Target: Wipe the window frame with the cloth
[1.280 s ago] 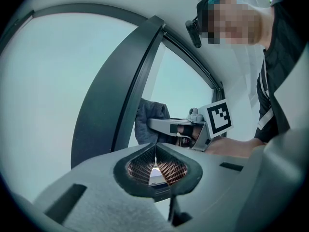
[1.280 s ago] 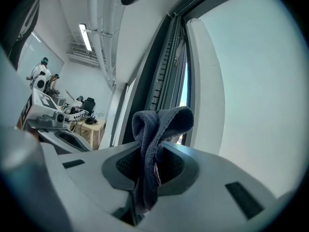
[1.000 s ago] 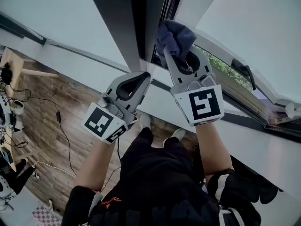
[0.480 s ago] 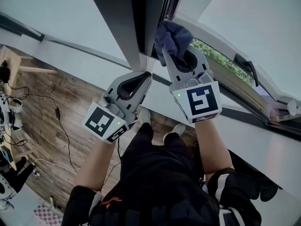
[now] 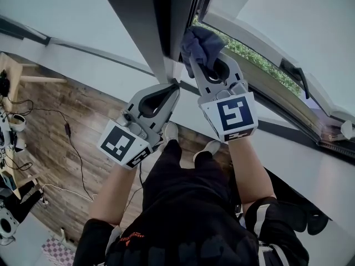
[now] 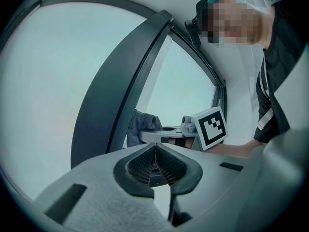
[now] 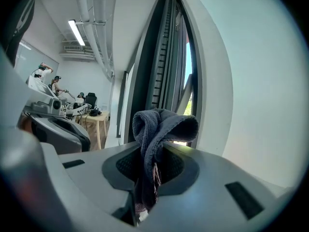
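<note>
A dark blue-grey cloth point(image 5: 202, 44) point(image 7: 155, 129) is bunched between the jaws of my right gripper point(image 5: 209, 65), which is shut on it. The cloth presses against the dark window frame point(image 5: 166, 21) point(image 7: 157, 66) beside the open sash point(image 5: 260, 71). My left gripper point(image 5: 166, 92) is shut with nothing in it, its tip close to the lower part of the same dark frame post point(image 6: 125, 91). In the left gripper view the cloth point(image 6: 142, 124) and the right gripper's marker cube point(image 6: 211, 127) show just behind the post.
The tilted sash carries a dark handle point(image 5: 294, 73). A white sill point(image 5: 299, 159) runs at the right. Wooden floor point(image 5: 55, 148) with cables and a wooden table point(image 5: 14, 76) lie at the left. The person's legs and shoes point(image 5: 188, 148) are below.
My right gripper has slid the cloth slightly up and left along the frame. The left gripper has stayed in place.
</note>
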`<state>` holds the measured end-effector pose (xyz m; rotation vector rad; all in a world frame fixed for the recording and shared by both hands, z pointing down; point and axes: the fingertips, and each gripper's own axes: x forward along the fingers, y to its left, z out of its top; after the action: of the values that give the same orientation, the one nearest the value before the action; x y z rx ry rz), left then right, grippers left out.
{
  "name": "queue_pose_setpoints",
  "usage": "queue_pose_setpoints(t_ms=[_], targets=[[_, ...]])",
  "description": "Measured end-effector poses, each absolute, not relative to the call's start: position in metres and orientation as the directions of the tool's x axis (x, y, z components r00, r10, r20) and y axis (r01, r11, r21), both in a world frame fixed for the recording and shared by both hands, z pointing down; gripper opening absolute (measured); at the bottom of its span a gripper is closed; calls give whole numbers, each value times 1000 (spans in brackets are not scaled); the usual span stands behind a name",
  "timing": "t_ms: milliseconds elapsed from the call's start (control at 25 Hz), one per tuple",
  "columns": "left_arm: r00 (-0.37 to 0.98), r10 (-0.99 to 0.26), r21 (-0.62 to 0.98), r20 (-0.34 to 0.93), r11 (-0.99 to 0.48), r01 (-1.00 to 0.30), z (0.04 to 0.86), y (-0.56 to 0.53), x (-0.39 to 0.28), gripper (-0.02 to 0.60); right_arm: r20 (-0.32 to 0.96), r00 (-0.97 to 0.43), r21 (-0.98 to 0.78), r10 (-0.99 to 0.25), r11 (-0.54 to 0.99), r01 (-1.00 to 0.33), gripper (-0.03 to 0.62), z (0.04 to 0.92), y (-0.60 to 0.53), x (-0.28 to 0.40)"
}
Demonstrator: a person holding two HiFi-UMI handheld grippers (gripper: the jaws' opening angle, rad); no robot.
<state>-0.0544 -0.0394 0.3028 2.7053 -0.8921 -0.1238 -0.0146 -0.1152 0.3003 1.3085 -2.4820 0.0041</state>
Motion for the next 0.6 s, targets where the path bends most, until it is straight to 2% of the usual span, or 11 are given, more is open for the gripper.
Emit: queue_pose_setpoints(t_ms=[600], targets=[[804,-592,334,48,-750,-572,332,-41,-56,21,375,-508,100,-776,578,-810,58,356,-119,-14]])
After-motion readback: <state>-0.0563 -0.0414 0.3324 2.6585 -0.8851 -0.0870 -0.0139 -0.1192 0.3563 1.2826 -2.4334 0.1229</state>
